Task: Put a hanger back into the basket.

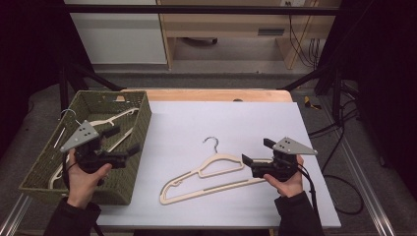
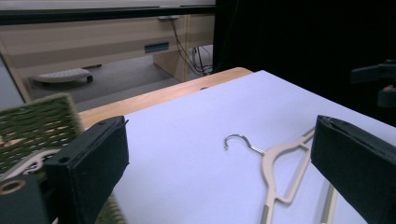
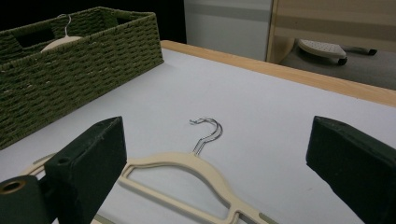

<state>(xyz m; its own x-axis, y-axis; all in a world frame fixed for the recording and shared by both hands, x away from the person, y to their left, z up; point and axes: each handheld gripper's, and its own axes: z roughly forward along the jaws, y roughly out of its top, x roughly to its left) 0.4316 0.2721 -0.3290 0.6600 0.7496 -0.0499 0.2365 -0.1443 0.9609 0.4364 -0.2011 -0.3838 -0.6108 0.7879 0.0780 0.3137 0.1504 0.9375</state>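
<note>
A cream plastic hanger (image 1: 211,177) with a metal hook lies flat on the white table top (image 1: 231,118); it also shows in the left gripper view as the hanger (image 2: 280,172) and in the right gripper view as the hanger (image 3: 187,172). My right gripper (image 1: 256,151) (image 3: 215,163) is at the hanger's right end and points left. Its jaws are wide open and its pads touch nothing. My left gripper (image 1: 123,141) (image 2: 219,158) hovers over the right wall of the green woven basket (image 1: 142,123), open and empty, pointing at the hanger.
The basket (image 3: 70,70) stands at the table's left edge and holds more cream hangers (image 1: 115,118), one with its hook up (image 3: 60,42). A wooden strip (image 1: 216,94) runs along the table's far edge. Black frame posts and cables flank the table.
</note>
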